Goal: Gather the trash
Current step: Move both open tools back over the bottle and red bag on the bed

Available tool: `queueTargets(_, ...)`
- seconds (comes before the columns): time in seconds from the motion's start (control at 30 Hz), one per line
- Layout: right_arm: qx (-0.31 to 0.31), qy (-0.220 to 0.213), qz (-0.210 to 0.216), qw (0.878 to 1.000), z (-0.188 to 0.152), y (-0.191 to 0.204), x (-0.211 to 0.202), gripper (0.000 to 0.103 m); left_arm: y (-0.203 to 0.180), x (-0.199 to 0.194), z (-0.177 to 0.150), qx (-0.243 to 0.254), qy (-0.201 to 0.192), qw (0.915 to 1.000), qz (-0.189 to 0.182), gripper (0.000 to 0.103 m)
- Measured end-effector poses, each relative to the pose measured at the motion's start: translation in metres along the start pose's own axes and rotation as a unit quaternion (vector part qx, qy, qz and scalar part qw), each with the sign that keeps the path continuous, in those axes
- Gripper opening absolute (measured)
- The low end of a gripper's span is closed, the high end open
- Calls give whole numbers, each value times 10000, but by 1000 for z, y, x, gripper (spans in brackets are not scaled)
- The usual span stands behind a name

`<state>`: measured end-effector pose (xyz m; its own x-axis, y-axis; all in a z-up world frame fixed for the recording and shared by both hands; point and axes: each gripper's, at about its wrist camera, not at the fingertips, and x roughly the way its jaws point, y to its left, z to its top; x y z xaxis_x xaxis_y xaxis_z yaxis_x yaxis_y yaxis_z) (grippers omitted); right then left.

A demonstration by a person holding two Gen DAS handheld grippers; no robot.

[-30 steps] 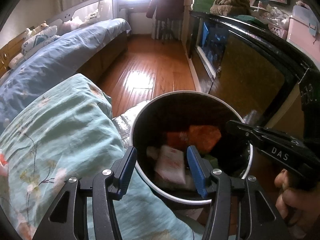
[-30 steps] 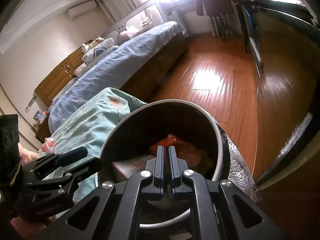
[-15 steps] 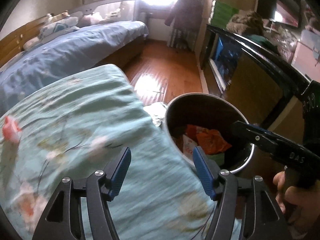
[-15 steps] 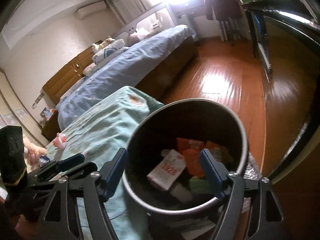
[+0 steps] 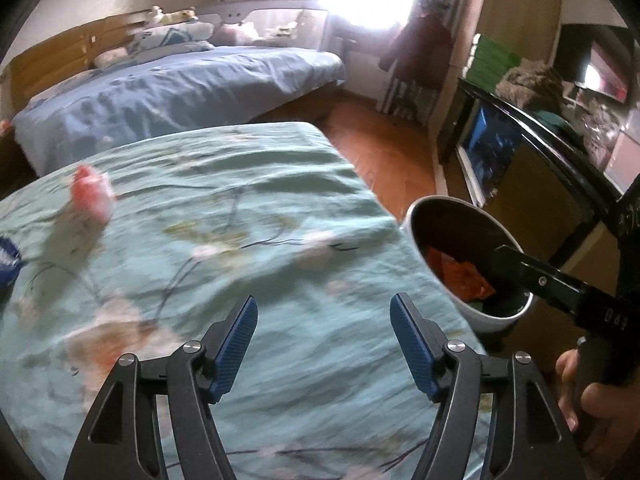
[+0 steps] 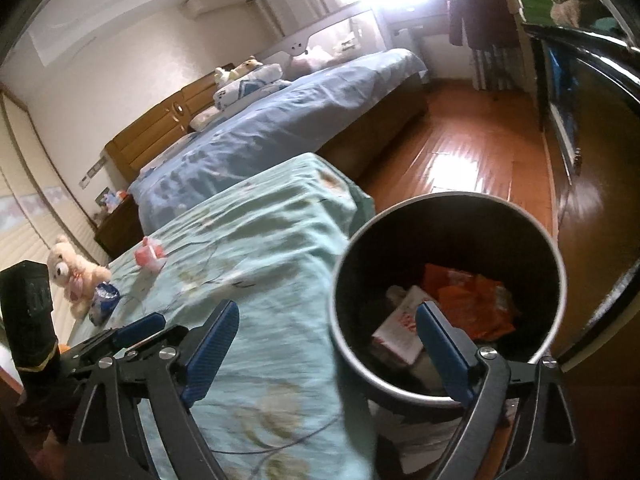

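Bin (image 6: 444, 216) as landmark: round, pale rim, dark inside, standing on the wooden floor (image 6: 460, 148) hard against the corner of the teal flowered bedspread (image 6: 260, 240). Inside the bin: orange wrappers (image 6: 472, 300) toward the far side, a white carton with red print (image 6: 400, 328) nearer, other scraps beneath too dark to make out.

Right gripper (image 6: 328, 344) just above the bin's near edge, jaws opening, spread wide, nothing between them; right blue pad over the bin's mouth, left blue pad over the bedspread beside the rim. Seen from the left wrist view as a black finger reaching across the bin (image 5: 472, 264), with a hand (image 5: 600, 404) on its grip below.

Left gripper (image 5: 324, 344) left of the bin, above the bedspread (image 5: 224, 240), jaws opening, spread apart and empty, only blurred cloth between the pads.

Well left of the bin, far out on the bedspread: a pink and white crumpled piece (image 6: 150, 254), probably a wrapper or small carton, too blurred to say. Farther left still, at the bedspread's edge, a blue and white packet (image 6: 103, 296) and just beside it a cream teddy bear (image 6: 72, 276).

Beyond the bin and the bedspread: a bed under a blue quilt (image 6: 280, 120) with a wooden headboard. Right of the bin: a dark glossy cabinet (image 6: 600, 92) along the floor.
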<state>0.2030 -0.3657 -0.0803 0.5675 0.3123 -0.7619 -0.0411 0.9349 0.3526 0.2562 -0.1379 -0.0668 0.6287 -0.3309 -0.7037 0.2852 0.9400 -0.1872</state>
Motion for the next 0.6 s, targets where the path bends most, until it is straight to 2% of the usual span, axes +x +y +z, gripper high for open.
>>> queueTargets(0.6,-645,329,639,9953,-14,83,37,94,78,-46,-26,-566,-136,9966,590,69)
